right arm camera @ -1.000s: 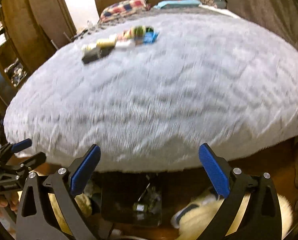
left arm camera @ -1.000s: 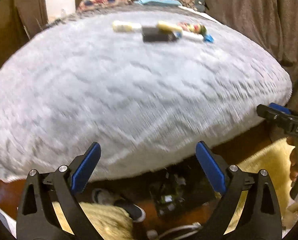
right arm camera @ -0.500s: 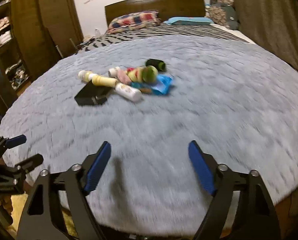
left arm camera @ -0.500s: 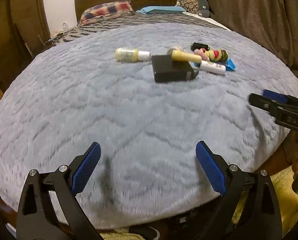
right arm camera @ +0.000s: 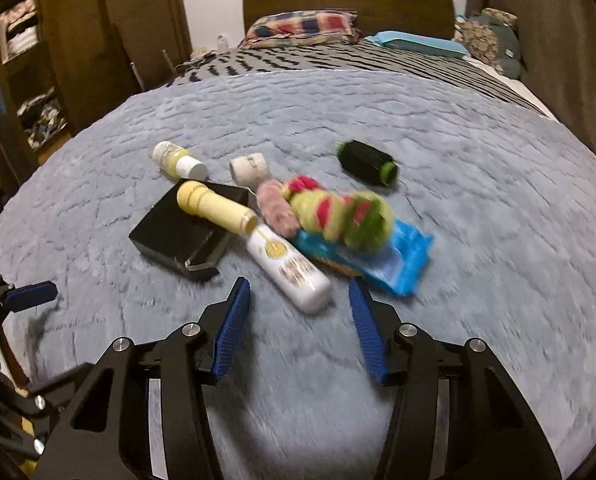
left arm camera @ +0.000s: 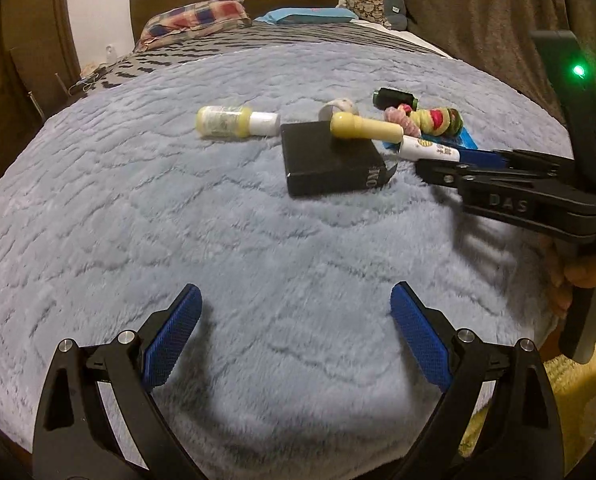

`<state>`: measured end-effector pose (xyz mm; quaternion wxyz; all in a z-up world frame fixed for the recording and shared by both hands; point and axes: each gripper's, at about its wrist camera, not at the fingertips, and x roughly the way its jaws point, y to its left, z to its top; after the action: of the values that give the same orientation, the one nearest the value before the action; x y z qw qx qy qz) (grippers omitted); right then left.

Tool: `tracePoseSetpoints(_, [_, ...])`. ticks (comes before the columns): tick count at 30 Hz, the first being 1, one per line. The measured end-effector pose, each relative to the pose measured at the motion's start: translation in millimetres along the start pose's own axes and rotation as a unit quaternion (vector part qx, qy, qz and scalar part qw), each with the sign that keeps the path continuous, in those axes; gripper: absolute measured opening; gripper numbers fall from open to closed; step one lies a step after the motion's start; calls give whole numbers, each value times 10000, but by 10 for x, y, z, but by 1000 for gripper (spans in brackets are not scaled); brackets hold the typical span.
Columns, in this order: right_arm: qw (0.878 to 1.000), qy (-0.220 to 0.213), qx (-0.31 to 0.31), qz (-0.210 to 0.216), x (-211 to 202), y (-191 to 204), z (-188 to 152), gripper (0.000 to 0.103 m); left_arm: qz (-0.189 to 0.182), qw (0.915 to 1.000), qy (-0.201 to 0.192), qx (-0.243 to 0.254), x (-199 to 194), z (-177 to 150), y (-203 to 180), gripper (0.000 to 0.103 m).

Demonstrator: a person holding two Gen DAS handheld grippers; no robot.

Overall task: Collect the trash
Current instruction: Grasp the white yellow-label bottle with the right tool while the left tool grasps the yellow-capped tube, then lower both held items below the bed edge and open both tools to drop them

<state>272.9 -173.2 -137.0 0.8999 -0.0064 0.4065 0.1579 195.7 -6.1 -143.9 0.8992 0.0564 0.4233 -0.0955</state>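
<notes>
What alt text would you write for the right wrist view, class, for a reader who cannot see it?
The right gripper, jaws apart and just been closing with nothing between them, points at a white bottle on a grey blanket. Behind the bottle lie a blue wrapper, a black box, a yellow tube and a black spool.

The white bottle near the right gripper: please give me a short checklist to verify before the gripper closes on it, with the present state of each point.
1. White bottle lies free on the grey blanket: ok.
2. Right gripper has nothing between its pads; the jaws have just been closing but stand apart: ok.
3. Bottle's near end sits just ahead of the fingertips, not yet between them: not ok.
4. Yellow bottle touches the white bottle's far end, may shift: cannot tell.
5. Blue wrapper lies close beside it: not ok.
6. Left gripper is open and apart from the pile: ok.
</notes>
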Motion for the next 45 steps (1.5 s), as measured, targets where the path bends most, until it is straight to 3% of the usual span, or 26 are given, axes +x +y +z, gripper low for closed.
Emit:
tracePoseSetpoints(3, [10000,25,-44,0,84,33,66,50,-2,10000,-2,3,46,60,-17,90])
tracePoseSetpoints(7, [10000,20,12,3,101,-7,95,30,-59,10000,-4,14,100,141,-57,90])
tracePoseSetpoints(10, [9999,-40,90,-94,36,-99,74,23,-164,9999,-26,30,157,234,-105,90])
tracePoseSetpoints(16, [9993,-124,156,-327,-151,-236,-92,21,-244,9996,-58,-109,366,480,-174,90])
tracePoseSetpoints(23, [9989,-200,348,-224,-309,-371,-299,21,-265,9992,-295,-59,371,726,-247,90])
tracePoseSetpoints(25, [9988,-216,372,-215,-336,-369,-328,21,-259,9991,-333,88,402,800,-294,85])
tracePoseSetpoints(27, [9988,-223,385,-210,-353,-368,-344,21,-289,9991,-275,133,462,857,-322,74])
tracePoseSetpoints(31, [9988,-220,404,-158,-362,-375,-361,21,-280,9987,-292,299,553,946,-388,72])
tracePoseSetpoints(34, [9987,-211,436,-130,-350,-393,-358,21,-303,9985,-227,390,623,992,-433,56])
tracePoseSetpoints(40, [9985,-230,464,-164,-373,-379,-360,21,-291,9983,-227,454,578,989,-453,56])
tracePoseSetpoints(45, [9983,-311,428,-247,-509,-322,-374,21,-230,9981,-385,418,295,890,-425,56])
